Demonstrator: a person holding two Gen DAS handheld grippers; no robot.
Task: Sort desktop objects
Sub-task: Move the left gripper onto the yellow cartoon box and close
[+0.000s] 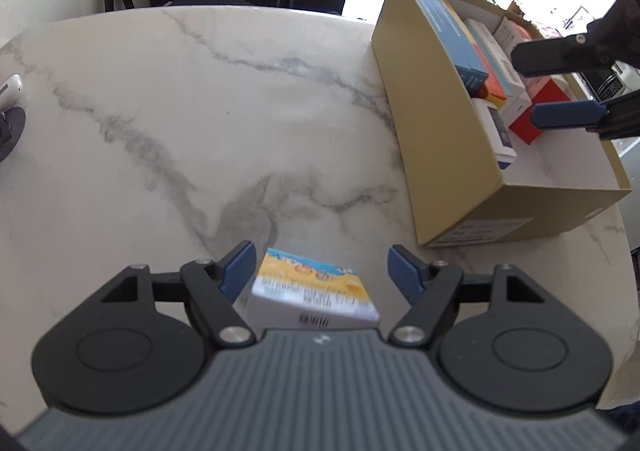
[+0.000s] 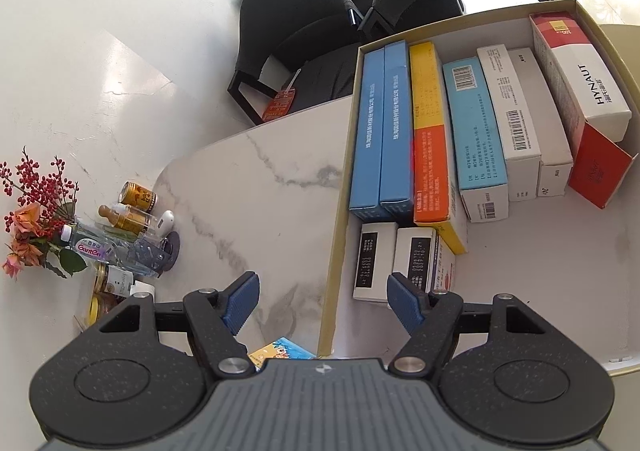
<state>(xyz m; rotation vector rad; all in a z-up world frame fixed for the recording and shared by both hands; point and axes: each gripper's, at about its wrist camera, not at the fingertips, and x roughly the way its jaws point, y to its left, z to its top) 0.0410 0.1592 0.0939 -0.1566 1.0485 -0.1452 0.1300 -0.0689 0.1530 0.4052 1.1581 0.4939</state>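
The left gripper (image 1: 322, 271) is wide open, with a small yellow box (image 1: 314, 293) lying on the table (image 1: 180, 111) between its fingers, not touching them. The right gripper (image 2: 323, 305) is wide open too, holding nothing, above the near edge of the tan box (image 2: 334, 251). Packs fill its far end; the near floor is bare.

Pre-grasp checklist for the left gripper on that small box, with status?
1. Left gripper open: ok.
2. Small yellow-blue box between the fingers: ok.
3. Fingers touching the box: not yet; gaps both sides.
4. Box flat on marble table: ok.
5. Free floor space in cardboard box: ok.
6. Right gripper open over the cardboard box's near left wall, may block the drop: cannot tell.
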